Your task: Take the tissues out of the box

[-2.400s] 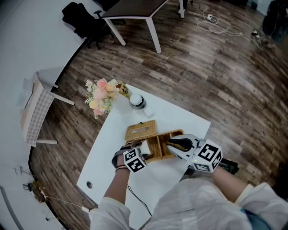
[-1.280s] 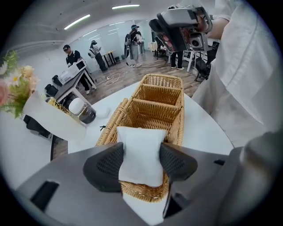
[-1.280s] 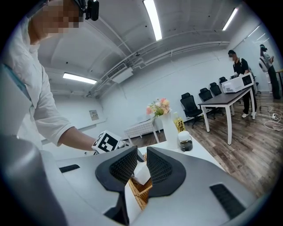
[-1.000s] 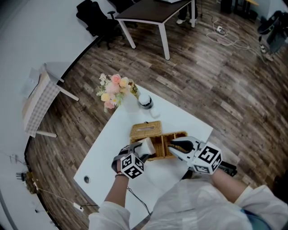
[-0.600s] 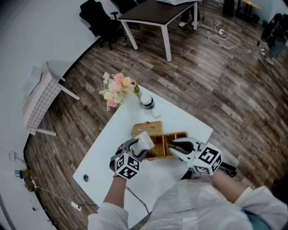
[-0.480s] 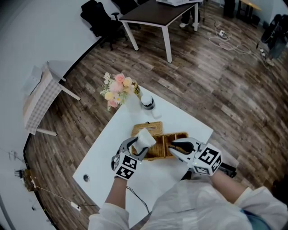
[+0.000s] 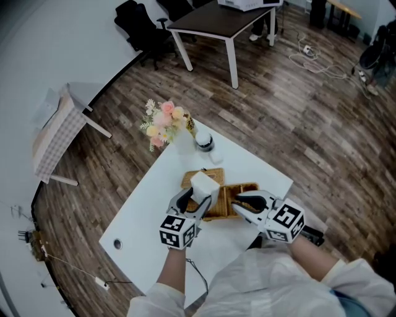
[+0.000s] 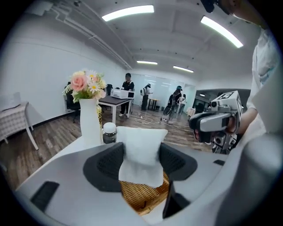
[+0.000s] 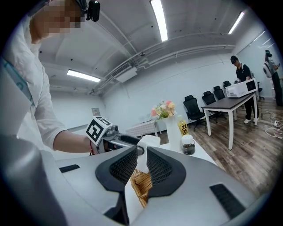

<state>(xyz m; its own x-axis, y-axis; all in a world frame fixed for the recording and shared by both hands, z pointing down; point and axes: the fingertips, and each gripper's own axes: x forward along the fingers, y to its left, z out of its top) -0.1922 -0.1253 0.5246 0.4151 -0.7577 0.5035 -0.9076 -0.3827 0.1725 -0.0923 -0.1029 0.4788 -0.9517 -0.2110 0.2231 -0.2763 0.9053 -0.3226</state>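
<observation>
In the head view my left gripper (image 7: 199, 197) is shut on a white tissue pack (image 7: 205, 184) and holds it a little above the open wicker box (image 7: 224, 204). The left gripper view shows the tissue pack (image 8: 140, 145) squeezed between both pads, with the wicker box (image 8: 141, 196) below it. My right gripper (image 7: 239, 201) is shut on the box's right wall. In the right gripper view its jaws stand close together on the wicker wall (image 9: 142, 183); beyond them I see the tissue pack (image 9: 148, 142) and the left gripper's marker cube (image 9: 101, 129).
The box stands on a white table (image 7: 154, 210). A vase of flowers (image 7: 164, 121) and a dark-lidded jar (image 7: 204, 143) stand at its far corner. A small side table (image 7: 59, 133) is to the left, a dark desk (image 7: 216, 18) further off. People stand in the background.
My left gripper has risen and rolled, lifting the tissue pack up out of the wicker box. The right gripper has stayed on the box's wall.
</observation>
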